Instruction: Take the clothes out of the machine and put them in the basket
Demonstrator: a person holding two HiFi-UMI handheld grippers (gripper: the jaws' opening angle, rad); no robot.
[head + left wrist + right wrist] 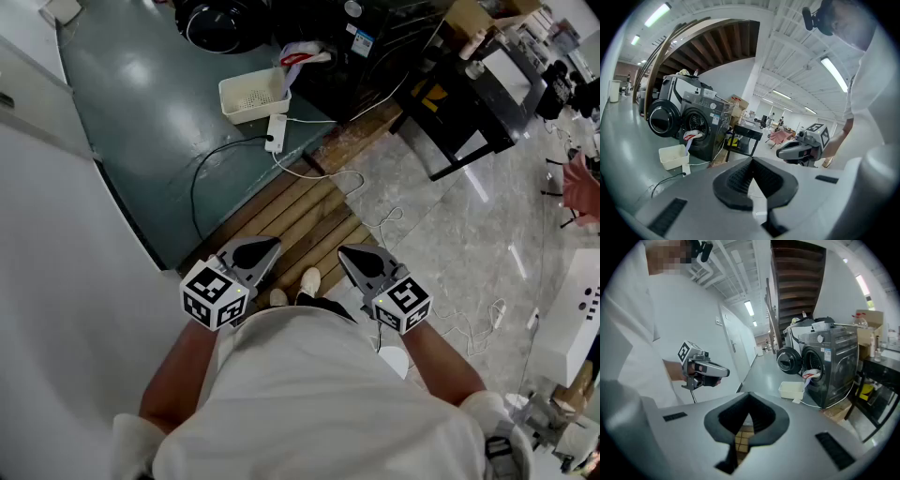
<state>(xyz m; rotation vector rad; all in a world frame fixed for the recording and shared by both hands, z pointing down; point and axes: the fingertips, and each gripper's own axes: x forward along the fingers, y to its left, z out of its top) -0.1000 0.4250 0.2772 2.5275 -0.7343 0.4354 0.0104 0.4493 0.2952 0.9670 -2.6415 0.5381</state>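
Near the person's body, the left gripper [262, 251] and right gripper [356, 261] were held side by side, their fingers [736, 185] clenched on nothing, so the task seemed to be at its opening approach. Farther off, the basket [251, 82] sat on the floor just in front of the machine [705, 124], with clothes [692, 136] spilling from its open door. The next move, I judge, called for walking there and releasing one gripper's fingers to take hold of the cloth.

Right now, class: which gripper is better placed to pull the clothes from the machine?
Right, marginally. Both jaws are shut, empty, far from the clothes. The basket lies between the left gripper and them; the right gripper looks unobstructed.
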